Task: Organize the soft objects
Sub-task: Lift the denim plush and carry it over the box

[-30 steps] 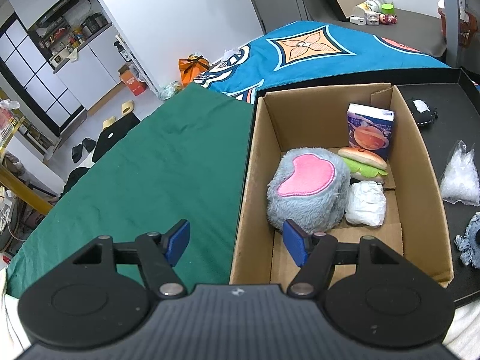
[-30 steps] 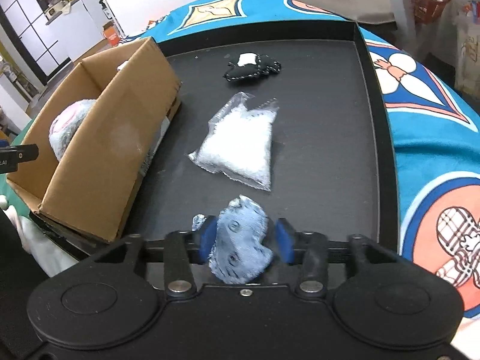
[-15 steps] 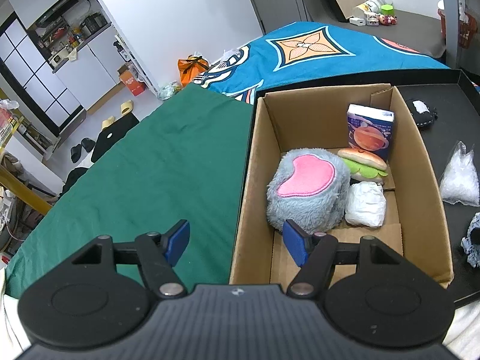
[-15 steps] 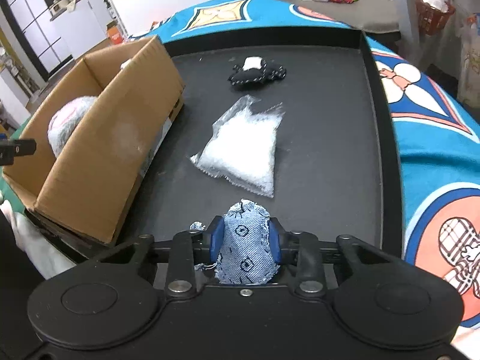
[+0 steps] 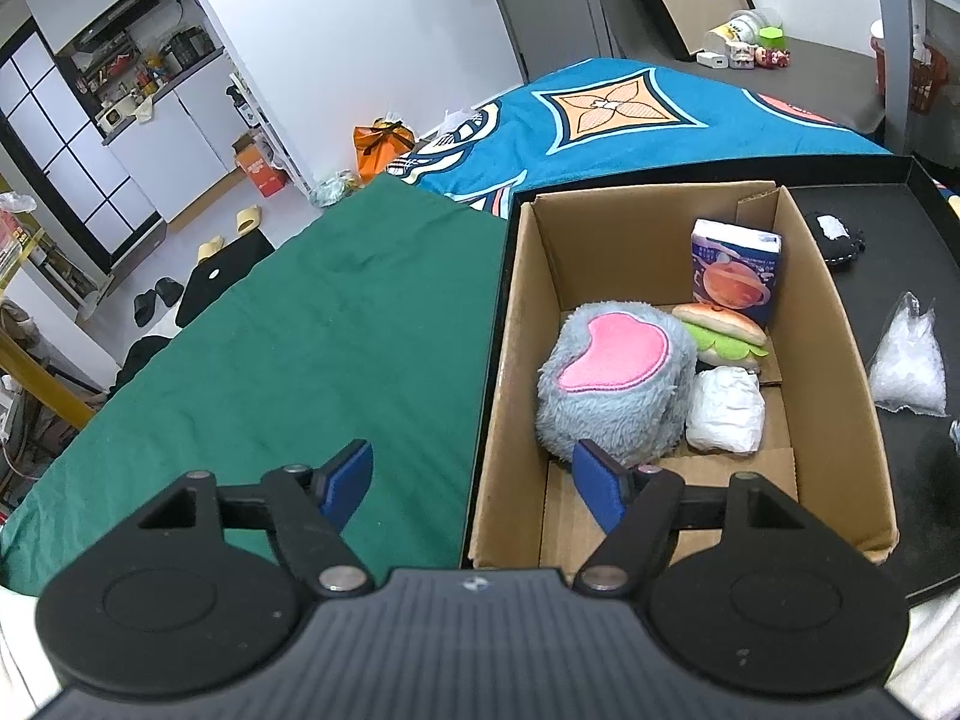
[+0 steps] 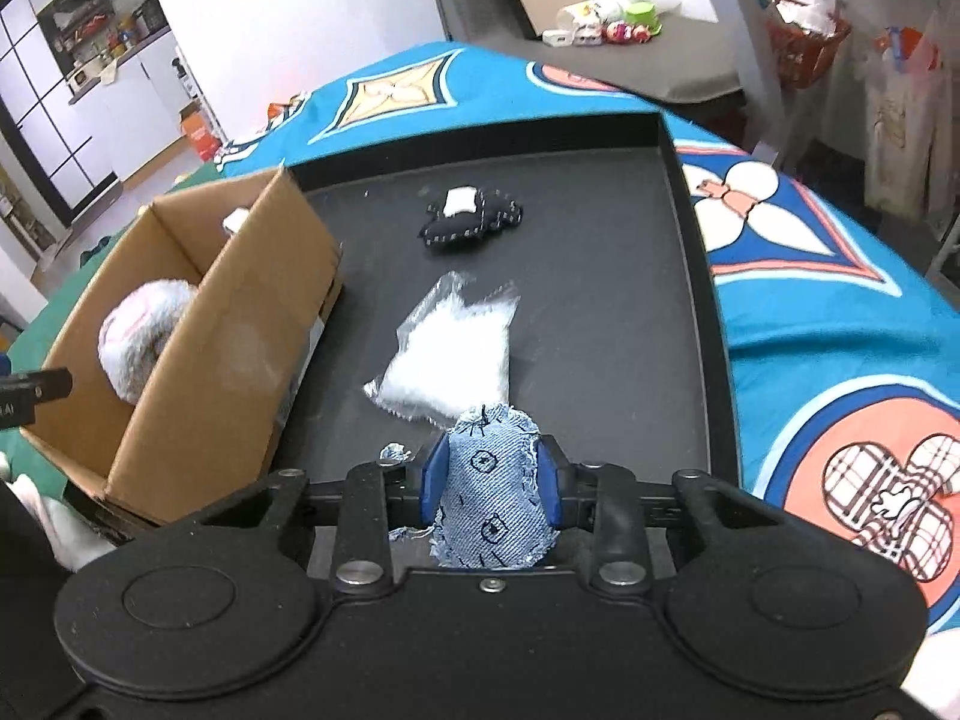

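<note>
we see a black tray point(image 6: 690, 276) ahead of the right jaws, lying on a blue patterned blanket point(image 6: 840, 324). directly on the tray, just beyond those jaws, lies a clear bag of white filling point(image 6: 450, 354); further ahead sits a black stitched plush point(image 6: 471, 219). to their left a cardboard box point(image 6: 240, 348) stands on the tray. from the left jaws, a green cloth point(image 5: 288, 348) spreads ahead and to the left, beside the box point(image 5: 840, 324).
</note>
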A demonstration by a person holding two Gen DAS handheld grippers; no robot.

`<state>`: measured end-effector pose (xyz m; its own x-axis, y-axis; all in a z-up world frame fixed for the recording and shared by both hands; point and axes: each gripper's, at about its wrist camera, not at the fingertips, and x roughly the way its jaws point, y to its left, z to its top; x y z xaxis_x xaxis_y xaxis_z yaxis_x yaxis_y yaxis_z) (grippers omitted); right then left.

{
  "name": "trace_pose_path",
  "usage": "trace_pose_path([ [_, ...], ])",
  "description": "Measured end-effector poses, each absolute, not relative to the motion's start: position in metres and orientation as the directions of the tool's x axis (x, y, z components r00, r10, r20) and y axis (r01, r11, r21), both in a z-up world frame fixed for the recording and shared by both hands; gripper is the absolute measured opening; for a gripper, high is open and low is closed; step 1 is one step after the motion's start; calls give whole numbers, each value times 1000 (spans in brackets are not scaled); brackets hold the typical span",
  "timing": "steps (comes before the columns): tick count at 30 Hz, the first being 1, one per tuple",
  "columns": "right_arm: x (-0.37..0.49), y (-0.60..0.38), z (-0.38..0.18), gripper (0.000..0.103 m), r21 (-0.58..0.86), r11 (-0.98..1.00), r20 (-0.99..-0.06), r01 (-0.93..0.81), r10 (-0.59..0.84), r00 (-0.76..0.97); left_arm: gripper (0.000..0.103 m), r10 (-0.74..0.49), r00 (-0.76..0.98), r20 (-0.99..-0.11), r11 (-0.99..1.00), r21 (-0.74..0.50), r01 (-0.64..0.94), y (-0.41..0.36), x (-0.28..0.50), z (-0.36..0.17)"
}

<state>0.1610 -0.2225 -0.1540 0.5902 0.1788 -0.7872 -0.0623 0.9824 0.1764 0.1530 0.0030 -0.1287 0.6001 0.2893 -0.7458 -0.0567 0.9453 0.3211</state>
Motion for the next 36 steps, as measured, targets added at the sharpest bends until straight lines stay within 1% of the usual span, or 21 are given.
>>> trace_pose_path([
  [2, 162, -222, -147, 31, 174, 983, -777, -57, 173, 605, 73, 283, 603, -745, 947, 317, -53, 3, 152, -129],
  [4, 162, -219, -141, 31, 176, 983, -767, -56, 173, 618, 76, 273, 607, -747, 950, 308, -49, 4, 152, -129],
  [9, 167, -205, -121, 31, 166, 981, -739, -98, 190, 646, 78, 254, 607, -753, 957, 285, -47, 7, 151, -128],
  [13, 170, -192, -108, 31, 137, 981, -725, -139, 195, 661, 82, 246, 614, -750, 961, 271, -54, 10, 150, -126],
  [24, 172, -158, -92, 31, 118, 971, -705, -208, 229, 671, 83, 192, 607, -771, 977, 207, -46, 17, 150, -127],
  [36, 177, -121, -78, 31, 114, 959, -691, -260, 264, 673, 83, 165, 594, -787, 984, 168, -51, 25, 151, -130],
])
